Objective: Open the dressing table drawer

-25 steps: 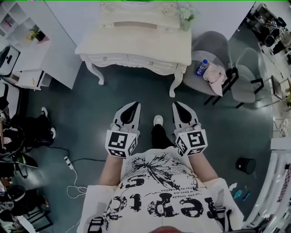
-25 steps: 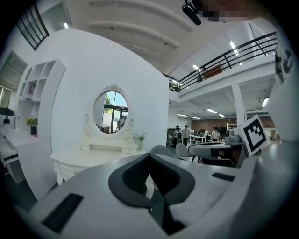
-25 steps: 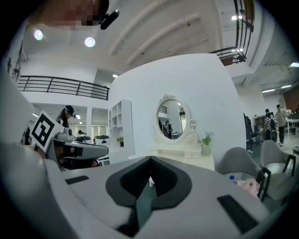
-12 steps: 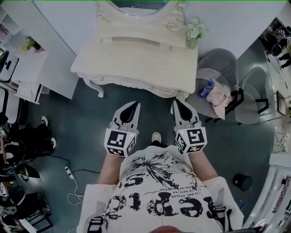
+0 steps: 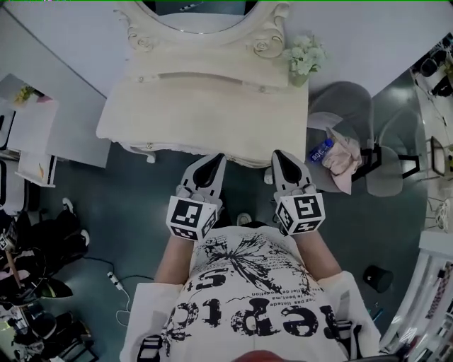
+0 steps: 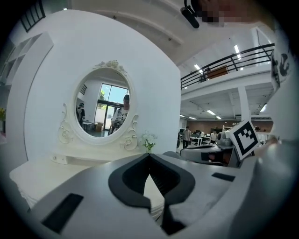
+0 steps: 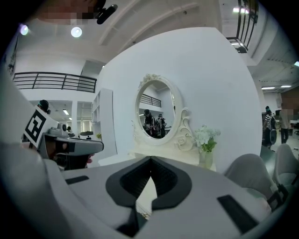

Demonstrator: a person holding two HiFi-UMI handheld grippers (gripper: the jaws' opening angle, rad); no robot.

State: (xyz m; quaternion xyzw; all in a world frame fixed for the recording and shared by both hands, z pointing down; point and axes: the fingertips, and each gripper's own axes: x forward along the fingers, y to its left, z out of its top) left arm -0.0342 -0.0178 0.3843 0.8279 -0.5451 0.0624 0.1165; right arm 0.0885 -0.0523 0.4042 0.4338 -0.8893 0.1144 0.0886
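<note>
The cream dressing table (image 5: pixel 205 106) with its oval mirror (image 5: pixel 202 14) stands against the white wall. Its drawer fronts show only as a thin strip (image 5: pixel 170 150) under the tabletop's front edge. My left gripper (image 5: pixel 216 158) and right gripper (image 5: pixel 280 154) are side by side, both shut and holding nothing. Their tips reach the table's front edge and touch nothing that I can see. In the left gripper view the closed jaws (image 6: pixel 149 155) point at the tabletop (image 6: pixel 37 177) and the mirror (image 6: pixel 103 109). The right gripper view shows closed jaws (image 7: pixel 150 158) before the mirror (image 7: pixel 156 109).
A vase of white flowers (image 5: pixel 304 60) stands on the table's right rear corner. Right of the table are grey chairs (image 5: pixel 340 106) with a pink cloth (image 5: pixel 343 152) and a bottle (image 5: pixel 320 150). A white shelf unit (image 5: pixel 42 134) stands left. Cables (image 5: pixel 117 283) and a black bin (image 5: pixel 375 277) are on the floor.
The person has walked toward the dressing table, so it now fills more of the view. Both grippers came from open floor up to its front edge, still shut.
</note>
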